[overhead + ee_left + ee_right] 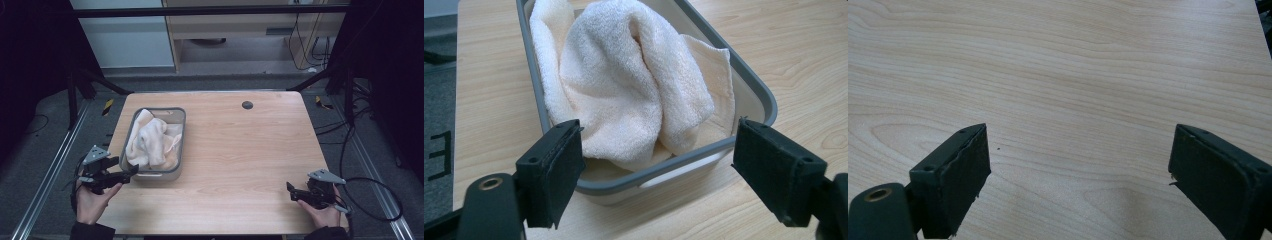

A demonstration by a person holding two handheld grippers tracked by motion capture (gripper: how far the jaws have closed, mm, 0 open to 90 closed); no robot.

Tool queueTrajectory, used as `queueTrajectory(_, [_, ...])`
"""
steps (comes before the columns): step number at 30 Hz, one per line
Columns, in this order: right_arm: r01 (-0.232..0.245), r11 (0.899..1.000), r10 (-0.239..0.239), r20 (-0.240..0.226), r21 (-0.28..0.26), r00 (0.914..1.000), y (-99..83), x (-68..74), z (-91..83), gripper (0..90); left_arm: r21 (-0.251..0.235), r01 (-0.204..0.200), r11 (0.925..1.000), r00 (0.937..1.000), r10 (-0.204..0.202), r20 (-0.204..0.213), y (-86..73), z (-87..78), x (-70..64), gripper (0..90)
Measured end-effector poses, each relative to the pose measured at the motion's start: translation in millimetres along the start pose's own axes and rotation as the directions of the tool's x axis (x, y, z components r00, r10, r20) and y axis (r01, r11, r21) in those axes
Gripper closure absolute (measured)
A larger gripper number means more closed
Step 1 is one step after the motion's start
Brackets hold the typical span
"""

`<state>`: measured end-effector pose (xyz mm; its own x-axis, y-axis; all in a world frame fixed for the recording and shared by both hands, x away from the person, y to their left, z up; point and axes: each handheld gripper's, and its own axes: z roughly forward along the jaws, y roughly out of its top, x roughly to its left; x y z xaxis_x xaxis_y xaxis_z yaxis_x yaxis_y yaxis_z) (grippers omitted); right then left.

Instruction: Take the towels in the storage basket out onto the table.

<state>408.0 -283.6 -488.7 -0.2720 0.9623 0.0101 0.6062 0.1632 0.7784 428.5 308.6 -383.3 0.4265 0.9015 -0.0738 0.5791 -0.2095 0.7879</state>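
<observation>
The left gripper [131,171] is held in the person's left hand [90,202] at the near left part of the light wooden table [240,150]. Its two black jaws stand wide apart and hold nothing. In the left gripper view the gripper [656,165] points at the near end of a grey rectangular plastic tub [751,85]. The near rim of the tub lies just in front of the jaws and between them. One jaw tip is just beside the near left corner of the tub; whether it touches the rim I cannot tell.

Inside the tub, just beyond the jaws, lies a crumpled cream-white terry towel [624,75]. It is heaped in the middle, rises above the rim, and part of it lies flat against the far wall. In the high view the towel [150,140] fills most of the tub [182,134], which stands on the left half of the table with its long side running away from the person.

The right gripper [290,189] is held in the right hand [322,212] at the near right corner, well apart from the tub. In the right gripper view its jaws [1075,170] are also wide open and empty, over bare wood.

Far from both grippers, a small round dark spot [247,104] sits near the far edge of the table.
</observation>
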Motion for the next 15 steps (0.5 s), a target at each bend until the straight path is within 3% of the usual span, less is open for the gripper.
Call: queueTrajectory(15, [0.000,1.000,0.000,-0.006,0.012,1.0000,0.7,0.0,0.7,9.4,0.051,-0.038,0.9980,0.9993,0.038,-0.001,28.7,6.4,4.4,18.4])
